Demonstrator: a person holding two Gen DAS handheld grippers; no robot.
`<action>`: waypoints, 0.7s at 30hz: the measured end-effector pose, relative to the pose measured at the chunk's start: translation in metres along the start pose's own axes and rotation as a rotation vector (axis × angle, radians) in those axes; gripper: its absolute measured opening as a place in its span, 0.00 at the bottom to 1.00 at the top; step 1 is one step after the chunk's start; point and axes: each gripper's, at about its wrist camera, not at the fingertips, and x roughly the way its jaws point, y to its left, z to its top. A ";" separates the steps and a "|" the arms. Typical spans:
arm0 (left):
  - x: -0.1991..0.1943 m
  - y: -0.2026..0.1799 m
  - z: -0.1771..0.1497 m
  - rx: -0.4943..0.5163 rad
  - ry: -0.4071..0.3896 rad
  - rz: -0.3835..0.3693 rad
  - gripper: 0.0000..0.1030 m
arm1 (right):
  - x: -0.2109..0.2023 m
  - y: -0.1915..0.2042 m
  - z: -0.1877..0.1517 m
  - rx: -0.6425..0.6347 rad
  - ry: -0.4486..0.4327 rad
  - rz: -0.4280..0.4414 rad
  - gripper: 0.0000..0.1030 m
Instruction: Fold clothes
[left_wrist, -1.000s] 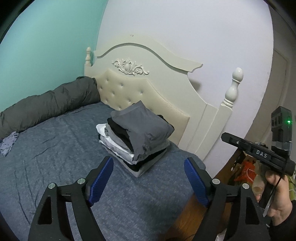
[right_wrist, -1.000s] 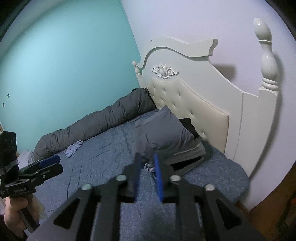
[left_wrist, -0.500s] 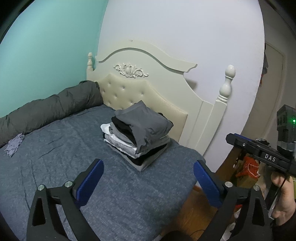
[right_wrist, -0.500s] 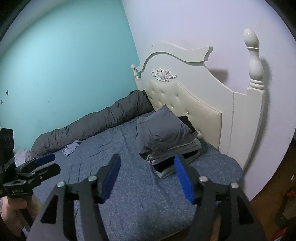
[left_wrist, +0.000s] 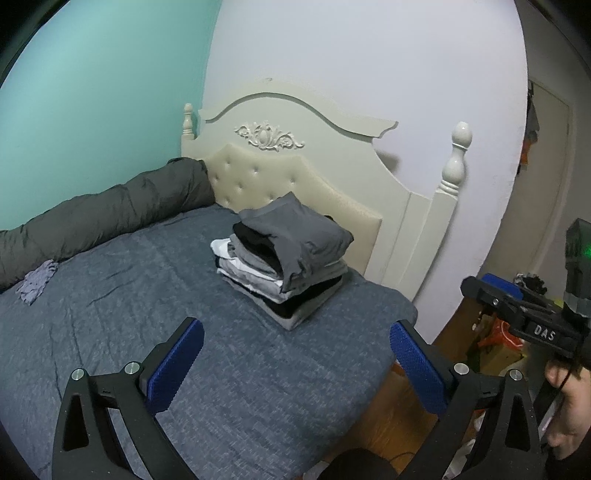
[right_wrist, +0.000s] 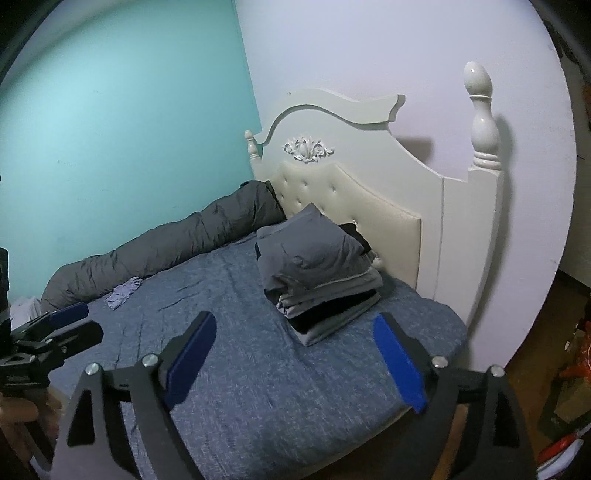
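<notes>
Folded stack of grey, black and white clothes (left_wrist: 286, 260) beside cream padded headboard (left_wrist: 295, 184); left gripper (left_wrist: 295, 365) and right gripper (right_wrist: 295, 360) fingers released, near stack.

Cloth pile (left_wrist: 284, 254) – matt, glossy bedpost (right_wrist: 480, 118)

We noted the left gripper (left_wrist: 295, 365): matte black frame, triangular cut-outs, silver round screw heads, and textured blue pads (left_wrist: 176, 363) on its fingers. The right gripper (right_wrist: 293, 363) matched it, with blue pads (right_wrist: 399, 363) alike. Seen from the left wrist, the right unit bore white "DAS" lettering and a green light. The bare-skinned right hand (left_wrist: 570, 410) showed a dark sleeve edge.
</notes>
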 end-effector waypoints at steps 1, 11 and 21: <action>0.000 0.000 -0.002 -0.002 0.001 -0.003 1.00 | -0.001 0.001 -0.002 -0.001 -0.001 -0.005 0.88; -0.008 0.004 -0.018 0.000 -0.018 0.013 1.00 | -0.015 0.005 -0.023 0.007 -0.031 -0.030 0.93; -0.012 0.005 -0.030 -0.022 -0.005 -0.017 1.00 | -0.020 0.007 -0.036 0.010 -0.022 -0.032 0.95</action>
